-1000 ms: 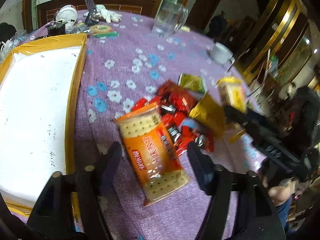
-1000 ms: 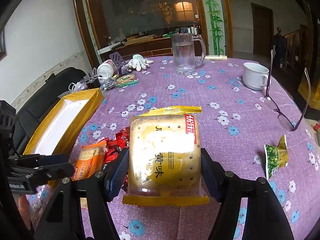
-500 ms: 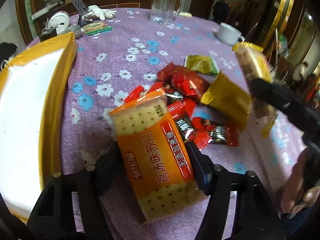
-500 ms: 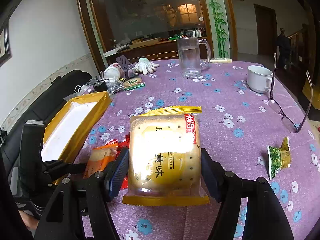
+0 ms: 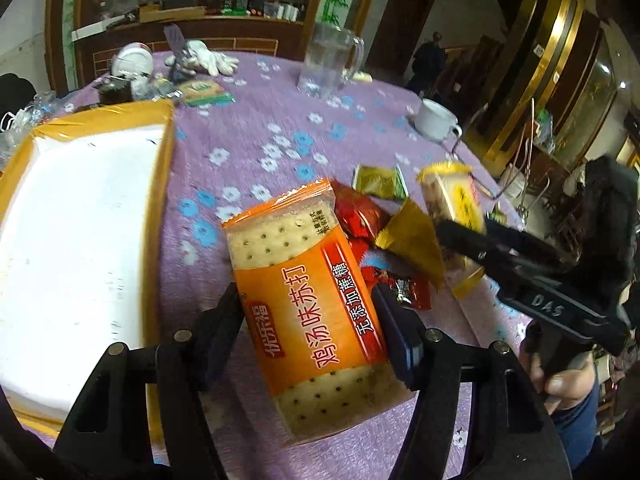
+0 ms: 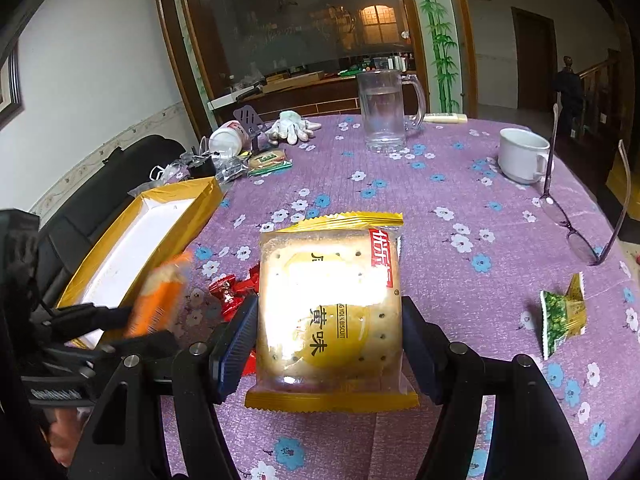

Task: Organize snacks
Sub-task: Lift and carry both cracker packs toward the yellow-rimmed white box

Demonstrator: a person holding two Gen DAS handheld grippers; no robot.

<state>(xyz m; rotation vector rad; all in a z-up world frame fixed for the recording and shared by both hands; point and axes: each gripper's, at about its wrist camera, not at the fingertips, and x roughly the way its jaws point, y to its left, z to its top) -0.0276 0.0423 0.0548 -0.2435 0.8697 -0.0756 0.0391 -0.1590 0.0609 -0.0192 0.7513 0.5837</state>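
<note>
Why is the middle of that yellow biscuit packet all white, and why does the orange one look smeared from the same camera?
In the right wrist view, glare on the shiny wrapper washes out the yellow biscuit packet; there the orange cracker packet is motion-blurred. In the left wrist view, it is sharp while the table behind looks soft, and fisheye bends edges.

Orange cracker pack [image 5: 308, 304] now off table [image 5: 256, 128].

A purple flowered table [image 6: 460, 184] carries a glass mug [image 6: 384, 112], white cup [image 6: 522, 160], glasses [image 6: 580, 236], gloves [image 6: 292, 126] — plus a yellow-edged box [image 6: 132, 240] and red candies [image 5: 400, 286].
</note>
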